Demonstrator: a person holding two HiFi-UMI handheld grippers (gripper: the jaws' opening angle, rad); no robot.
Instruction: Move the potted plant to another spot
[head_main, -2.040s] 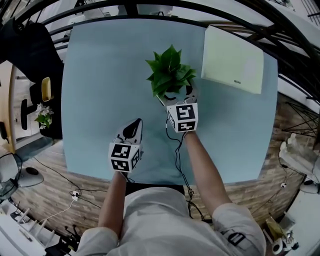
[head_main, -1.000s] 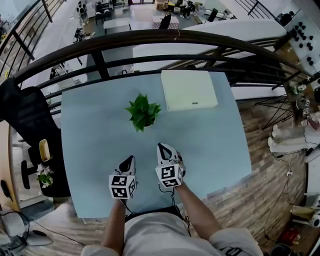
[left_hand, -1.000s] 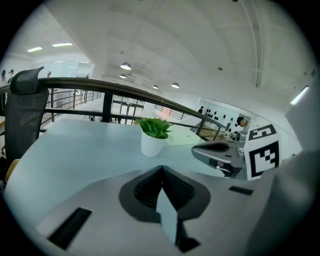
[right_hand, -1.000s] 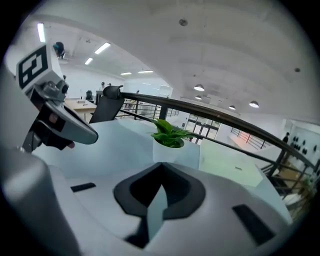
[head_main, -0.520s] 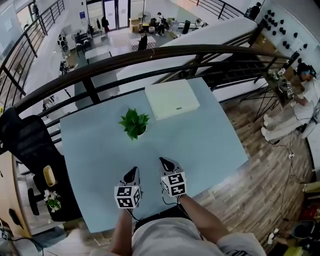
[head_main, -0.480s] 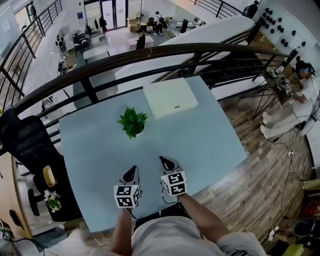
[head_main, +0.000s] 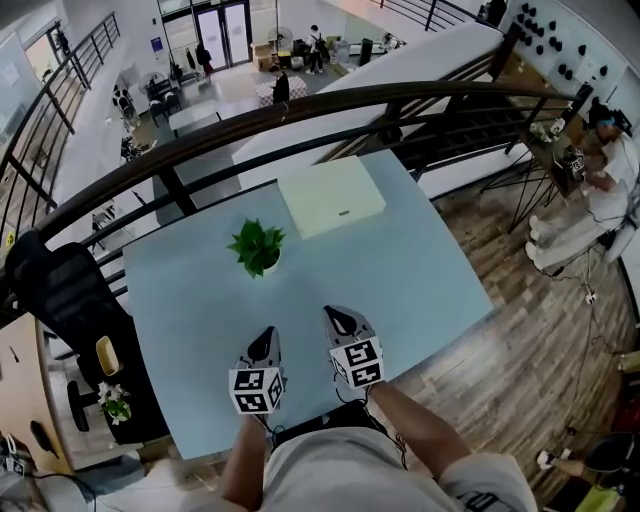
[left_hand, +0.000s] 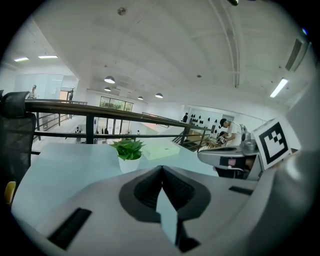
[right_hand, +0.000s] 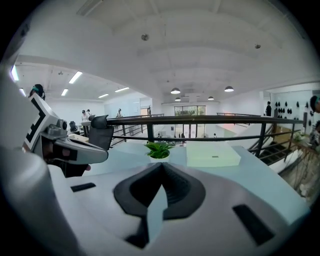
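The potted plant (head_main: 256, 248), green leaves in a small white pot, stands alone on the pale blue table (head_main: 400, 270). It also shows in the left gripper view, potted plant (left_hand: 129, 154), and in the right gripper view, potted plant (right_hand: 158, 149). Both grippers are held above the table's near edge, well back from the plant. My left gripper (head_main: 264, 343) is shut with nothing in it. Just to its right, my right gripper (head_main: 338, 320) is shut and empty too.
A flat pale green box (head_main: 330, 196) lies on the table behind and right of the plant. A dark railing (head_main: 300, 112) runs behind the table. A black chair (head_main: 60, 290) stands at the left. A person (head_main: 600, 190) sits at the far right.
The head view has risen and pulled back, so table and plant look smaller. Both grippers drew away from the plant toward the near edge; two seconds ago the right one was at the pot.
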